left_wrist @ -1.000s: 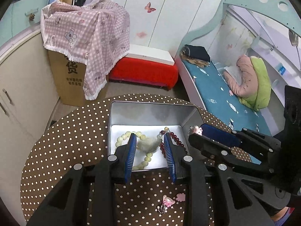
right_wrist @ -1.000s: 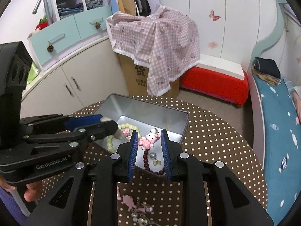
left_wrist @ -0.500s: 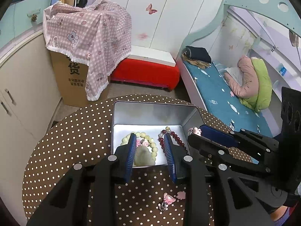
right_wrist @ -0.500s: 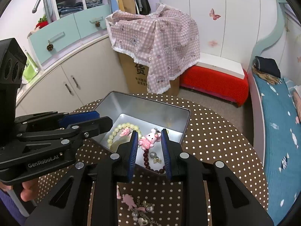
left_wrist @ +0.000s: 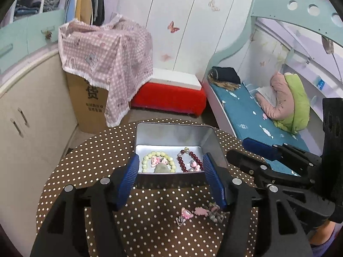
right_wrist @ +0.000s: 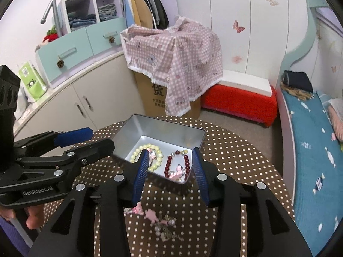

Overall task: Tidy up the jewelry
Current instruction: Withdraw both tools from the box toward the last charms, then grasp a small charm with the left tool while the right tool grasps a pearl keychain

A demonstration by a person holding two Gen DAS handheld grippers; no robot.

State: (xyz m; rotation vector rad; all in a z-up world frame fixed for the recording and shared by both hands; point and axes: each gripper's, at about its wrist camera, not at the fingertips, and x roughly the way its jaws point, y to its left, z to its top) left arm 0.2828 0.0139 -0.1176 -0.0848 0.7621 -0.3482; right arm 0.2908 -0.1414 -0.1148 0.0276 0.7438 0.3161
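A silver metal tin (left_wrist: 174,132) (right_wrist: 163,129) sits on the round polka-dot table (left_wrist: 90,160). Inside lie a pale green bead bracelet (left_wrist: 148,159) (right_wrist: 137,152), a dark red bead bracelet (left_wrist: 194,157) (right_wrist: 167,165), small pink charms (left_wrist: 155,161) and a pink bear charm (right_wrist: 176,172). My left gripper (left_wrist: 170,167) is open and empty, just in front of the tin. My right gripper (right_wrist: 170,160) is open and empty over the tin's near corner. Loose pink charms and small trinkets (left_wrist: 199,213) (right_wrist: 158,218) lie on the table near me.
A cardboard box under a pink checked cloth (right_wrist: 173,49), a red and white bench (right_wrist: 240,98), a cream cabinet (right_wrist: 81,105) and a bed with a teal sheet (right_wrist: 310,141) surround the table. Each gripper shows in the other's view (left_wrist: 278,167) (right_wrist: 53,156).
Both grippers have opened. The left let go of the pale item and the right let go of the pink bear charm; both now lie in the tin. Both grippers drew back a little.
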